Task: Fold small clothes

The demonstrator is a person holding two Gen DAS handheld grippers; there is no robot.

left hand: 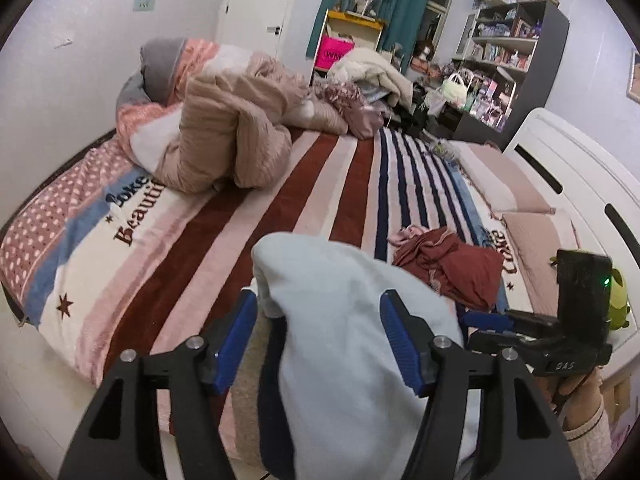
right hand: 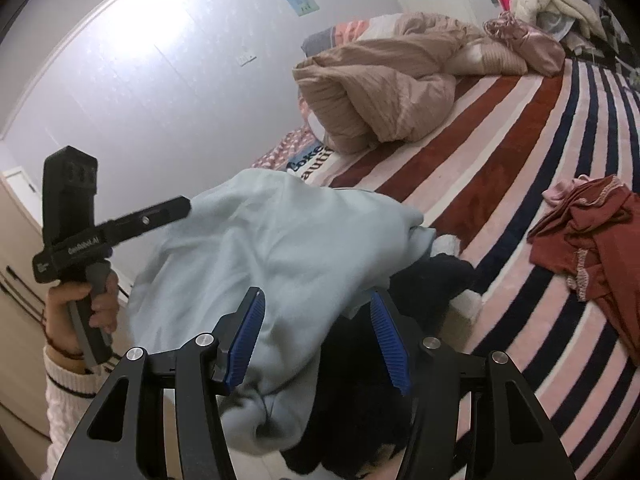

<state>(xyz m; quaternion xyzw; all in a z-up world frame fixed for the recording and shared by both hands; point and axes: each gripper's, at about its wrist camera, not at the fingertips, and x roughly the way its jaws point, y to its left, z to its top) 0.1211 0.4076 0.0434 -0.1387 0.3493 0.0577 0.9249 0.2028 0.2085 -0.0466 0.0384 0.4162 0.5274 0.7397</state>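
A pale blue garment lies bunched on the near edge of the striped bed cover. My left gripper stands open, its blue pads on either side of the cloth without pinching it. In the right wrist view the same pale blue garment covers a dark navy piece. My right gripper is also open, with a fold of the blue cloth and the navy piece between its pads. A crumpled red garment lies farther right on the bed; the right wrist view shows this red garment too.
A heaped beige quilt fills the far left of the bed, with more piled clothes behind it. A white headboard borders the right side. Dark shelves stand by the far wall. A hand holds the left gripper's handle.
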